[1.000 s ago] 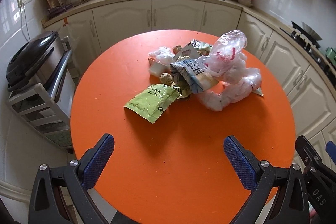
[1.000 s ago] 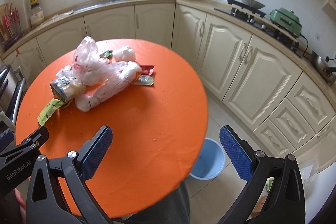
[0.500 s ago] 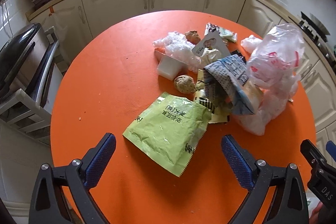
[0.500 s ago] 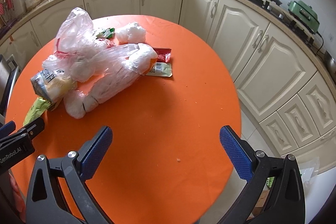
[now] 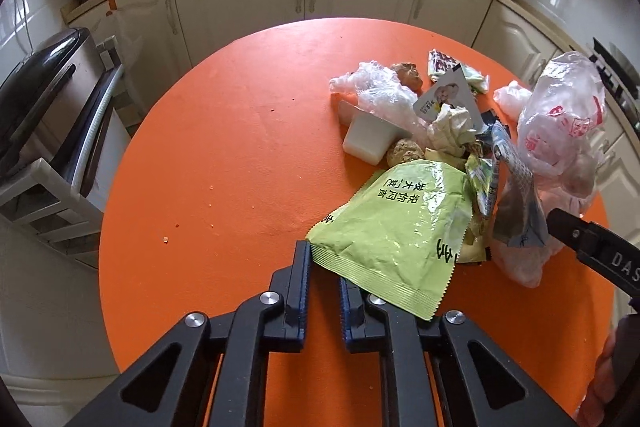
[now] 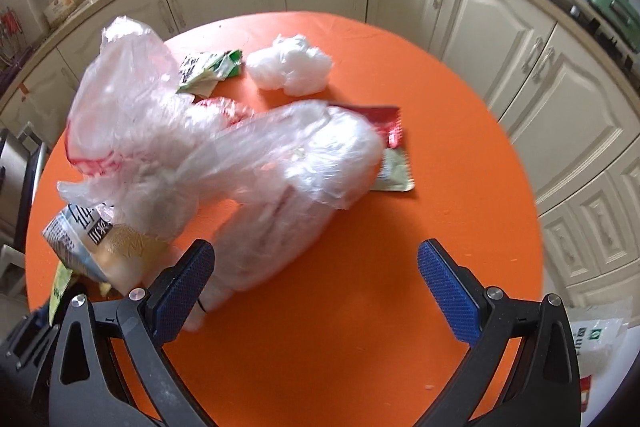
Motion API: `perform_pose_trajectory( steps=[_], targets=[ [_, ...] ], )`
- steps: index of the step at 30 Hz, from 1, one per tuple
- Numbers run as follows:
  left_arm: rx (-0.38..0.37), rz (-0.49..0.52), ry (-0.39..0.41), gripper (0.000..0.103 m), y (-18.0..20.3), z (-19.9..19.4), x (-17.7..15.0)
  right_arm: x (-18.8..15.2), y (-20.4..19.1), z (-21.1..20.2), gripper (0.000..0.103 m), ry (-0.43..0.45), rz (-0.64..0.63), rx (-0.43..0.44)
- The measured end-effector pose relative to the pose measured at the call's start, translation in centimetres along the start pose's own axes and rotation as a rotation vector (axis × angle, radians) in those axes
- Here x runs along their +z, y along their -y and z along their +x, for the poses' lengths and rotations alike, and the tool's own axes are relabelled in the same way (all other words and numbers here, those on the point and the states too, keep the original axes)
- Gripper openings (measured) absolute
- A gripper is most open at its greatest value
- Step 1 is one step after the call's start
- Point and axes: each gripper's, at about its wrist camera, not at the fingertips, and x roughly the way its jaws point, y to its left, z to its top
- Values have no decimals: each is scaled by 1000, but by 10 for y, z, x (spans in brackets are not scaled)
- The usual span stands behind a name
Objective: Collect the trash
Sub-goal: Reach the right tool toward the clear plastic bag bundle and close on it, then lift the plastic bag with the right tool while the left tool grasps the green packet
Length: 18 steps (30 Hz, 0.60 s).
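Note:
A heap of trash lies on the round orange table (image 5: 224,147). Nearest the left gripper (image 5: 324,267) is a flat green packet (image 5: 396,227); the jaws are closing tight on its near corner, and the packet covers the right pad's tip. Behind it are a white tub (image 5: 368,139), crumpled wrappers and a blue-grey snack bag (image 5: 516,203). A big clear plastic bag (image 6: 256,167) sprawls in front of my right gripper (image 6: 316,283), which stands open above the table with its left finger against the bag's near end. A white wad (image 6: 288,67) and a red sachet (image 6: 388,123) lie further back.
Cream cabinets ring the table. A dark oven on a rack (image 5: 40,87) stands left of the table. A white bag (image 6: 596,339) lies on the floor at the right. The right gripper's body (image 5: 592,247) reaches into the left wrist view beside the heap.
Both grippers came down and forward to the heap. The left jaws, wide open before, have come together on the green packet's corner. The right jaws stayed wide and now reach the clear bag.

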Motion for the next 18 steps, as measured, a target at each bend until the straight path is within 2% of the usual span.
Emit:
perform_pose_trajectory(
  steps=[1,3,5,6,10,14,17,18],
  targets=[
    [-6,-6,-1,5,-3,0,2,1,-3,7,99,-19,6,8],
    [-16,-13,-4,5,-7,0,2,2,-5,13,86,-37,22,38],
    [-25,-16,-8,4,-10,-6,4,2,-8,15,60,-48,22,100],
    [-33,-19,-9,4,-12,-5,3,2,-11,13,56,-47,11,118],
    [-72,-10,-3,3,-19,-18,4,-5,-12,6,45,-50,1,126],
    [-98,24,3,4,-26,-42,-6,-15,-2,-3,41,-86,-6,182],
    [-112,27,19,18,-37,-61,-13,-30,1,-15,38,-85,-35,172],
    [-119,26,26,33,-36,-66,-13,-34,2,-17,36,-78,-49,158]
  ],
)
